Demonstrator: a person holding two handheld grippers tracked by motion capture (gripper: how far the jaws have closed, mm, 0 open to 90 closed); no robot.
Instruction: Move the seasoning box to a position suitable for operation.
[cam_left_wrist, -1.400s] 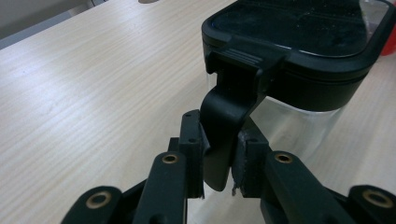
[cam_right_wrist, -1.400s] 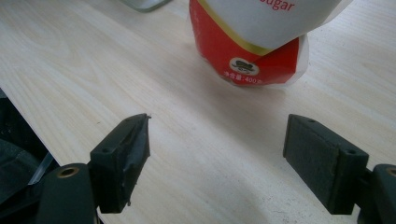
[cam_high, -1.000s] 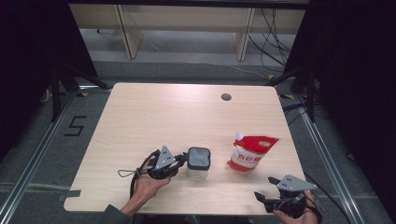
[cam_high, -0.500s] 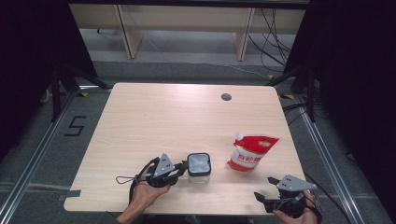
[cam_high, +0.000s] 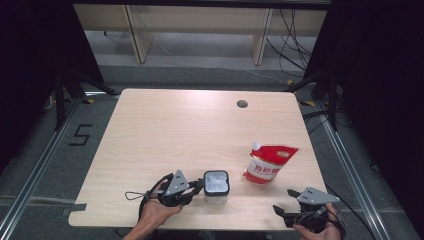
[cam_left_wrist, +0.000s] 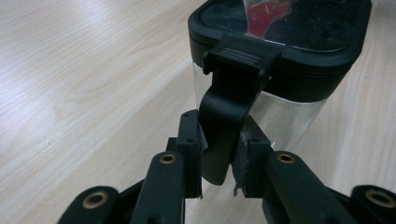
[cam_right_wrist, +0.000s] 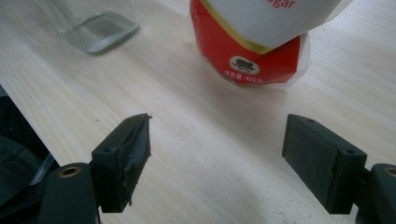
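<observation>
The jar (cam_high: 216, 186) stood just right of the left tool (cam_left_wrist: 218, 154), which pinched its lid latch (cam_left_wrist: 229, 116); the right tool (cam_right_wrist: 217, 156), spread, lay farther off.

Grey floor (cam_high: 200, 55) marked 5, pale shelving (cam_high: 200, 20) behind, black curtains (cam_high: 380, 75) flanking.

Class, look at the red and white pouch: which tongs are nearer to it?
Right. The right tongs sit open just in front of the pouch; the left tongs are farther off, clamped on the jar's lid clasp.
</observation>
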